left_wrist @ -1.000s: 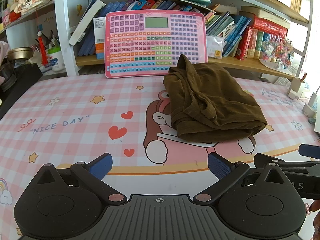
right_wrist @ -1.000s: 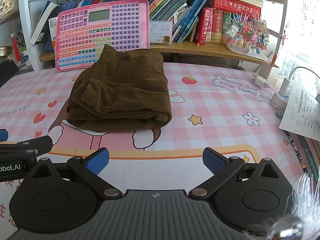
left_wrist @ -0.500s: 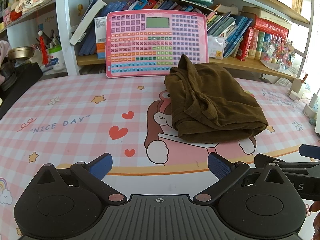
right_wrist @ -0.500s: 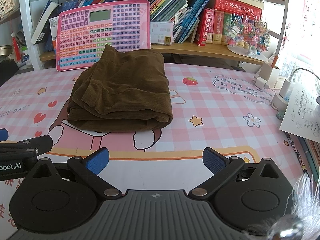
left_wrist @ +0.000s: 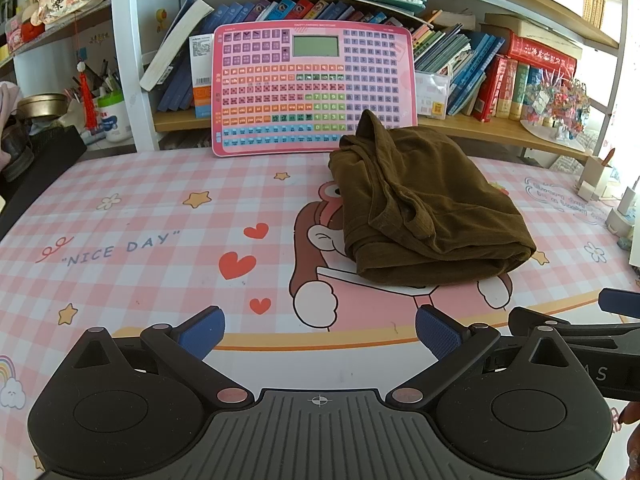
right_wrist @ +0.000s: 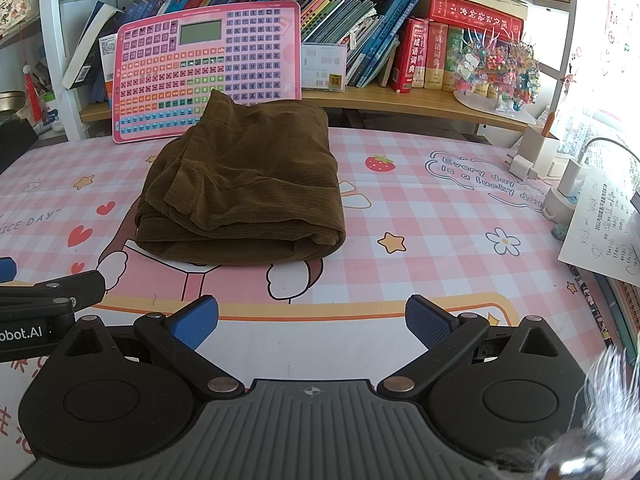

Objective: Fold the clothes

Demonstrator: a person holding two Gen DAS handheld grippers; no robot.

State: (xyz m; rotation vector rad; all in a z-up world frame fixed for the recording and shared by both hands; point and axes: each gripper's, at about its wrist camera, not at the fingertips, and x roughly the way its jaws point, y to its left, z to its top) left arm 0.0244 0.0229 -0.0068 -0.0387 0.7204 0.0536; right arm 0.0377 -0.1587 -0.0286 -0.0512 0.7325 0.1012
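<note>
The brown garment lies folded on the mat, just before the pink board. Both grippers, left and right, hover nearer than it, fingers apart and empty, likely because folding looks finished.

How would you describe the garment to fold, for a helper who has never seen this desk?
Find the pink checked desk mat below the bookshelf. In front of the pink button board lies the brown garment, folded into a thick bundle. It is the only cloth and the only dark brown thing there.
</note>
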